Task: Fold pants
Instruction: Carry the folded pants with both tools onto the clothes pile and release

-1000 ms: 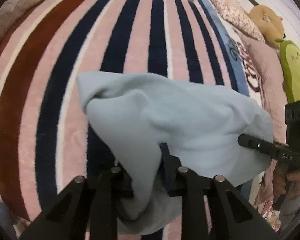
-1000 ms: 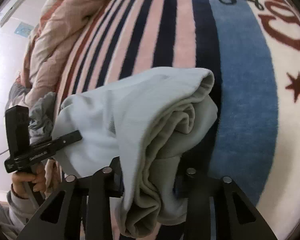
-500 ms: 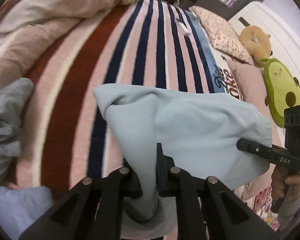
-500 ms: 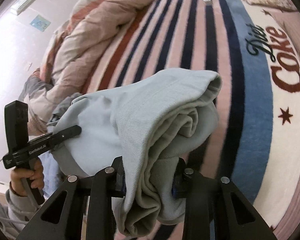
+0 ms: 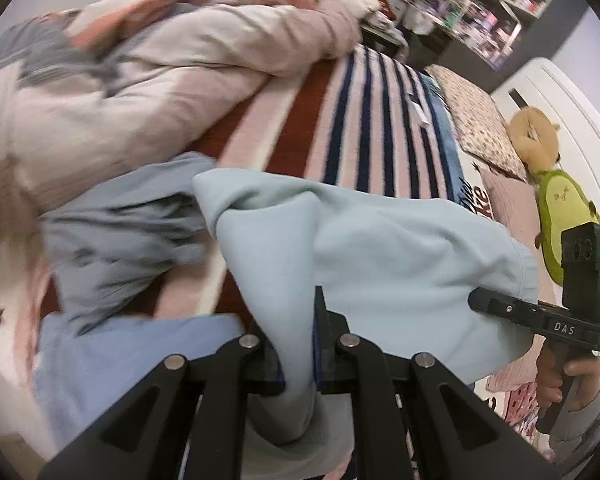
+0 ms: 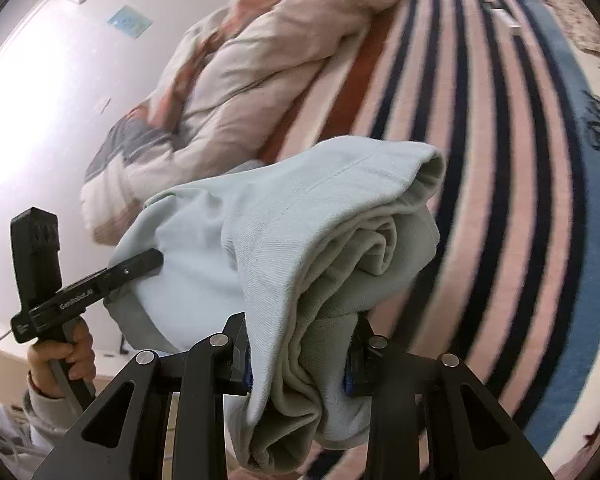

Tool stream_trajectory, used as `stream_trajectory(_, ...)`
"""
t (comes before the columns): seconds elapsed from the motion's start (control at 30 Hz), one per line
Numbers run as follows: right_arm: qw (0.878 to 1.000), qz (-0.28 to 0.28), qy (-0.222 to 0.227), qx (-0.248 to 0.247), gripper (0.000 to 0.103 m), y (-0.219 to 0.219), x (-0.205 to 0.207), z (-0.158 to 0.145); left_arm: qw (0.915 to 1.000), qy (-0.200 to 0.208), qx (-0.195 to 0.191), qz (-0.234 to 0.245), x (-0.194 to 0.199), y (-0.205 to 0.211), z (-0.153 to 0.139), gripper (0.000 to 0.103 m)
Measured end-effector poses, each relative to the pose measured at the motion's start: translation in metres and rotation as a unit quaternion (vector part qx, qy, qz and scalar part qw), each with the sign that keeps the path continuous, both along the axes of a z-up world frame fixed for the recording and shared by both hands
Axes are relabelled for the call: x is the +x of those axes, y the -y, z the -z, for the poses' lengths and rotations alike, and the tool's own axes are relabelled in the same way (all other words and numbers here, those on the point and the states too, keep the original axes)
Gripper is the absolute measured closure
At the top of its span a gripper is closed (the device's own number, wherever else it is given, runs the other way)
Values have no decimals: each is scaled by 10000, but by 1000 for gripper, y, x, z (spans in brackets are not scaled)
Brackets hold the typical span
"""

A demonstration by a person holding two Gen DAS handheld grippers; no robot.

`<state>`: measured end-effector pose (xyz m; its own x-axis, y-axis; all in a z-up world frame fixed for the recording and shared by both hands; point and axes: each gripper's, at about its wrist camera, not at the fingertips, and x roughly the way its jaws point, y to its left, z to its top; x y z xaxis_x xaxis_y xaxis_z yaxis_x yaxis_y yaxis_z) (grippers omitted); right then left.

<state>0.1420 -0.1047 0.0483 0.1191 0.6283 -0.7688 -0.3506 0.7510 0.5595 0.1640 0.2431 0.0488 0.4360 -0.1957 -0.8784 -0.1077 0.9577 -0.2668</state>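
A folded bundle of pale blue fleece pants (image 5: 380, 248) hangs in the air between two black hand-held grippers, clear of the striped pink, navy and rust bed blanket (image 6: 500, 160) below. The left gripper (image 5: 296, 344) has its fingers pinched nearly together on a thin edge at one end of the bundle; the right gripper (image 6: 296, 360) has its fingers partly apart, clamped around the thick rolled layers at the other end. The bundle's long axis runs from one gripper to the other, so both hands share the load equally and neither is nearer. A crumpled grey-blue garment (image 5: 120, 240) and a heaped pink and cream quilt (image 5: 140, 80) lie on the left gripper's side, where the bundle seems likely to be set down.
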Motion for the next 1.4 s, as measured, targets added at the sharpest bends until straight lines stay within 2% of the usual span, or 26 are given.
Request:
stream_trajectory(0.3,9957,-779,-439,237,78,-93,-47,5,9959,-138,248,-860,-93,-86,-16,96)
stream_trajectory(0.47,9900,-1187,-690,314,78,-146,-79,30,9897,-377,545,-1266,-132,-122,0,96)
stream_trajectory(0.67,9864,-1531,-559,231,78,-182,-103,55,9842,-434,639,-1592,-159,-152,29,96)
stream_trajectory(0.9,9872,-1567,-275,142,78,-179,-105,77,9881,-207,504,-1437,-165,-167,66,96)
stream_trajectory(1.03,9852,-1701,-3,203,77,-176,-115,82,9901,-65,622,-1257,-167,-168,81,95)
stream_trajectory(1.23,9827,-1790,328,333,75,-172,-120,85,9901,315,697,-1177,-173,-168,92,92)
stream_trajectory(1.4,9818,-1772,526,442,73,-165,-125,82,9877,529,955,-1117,-175,-158,95,91)
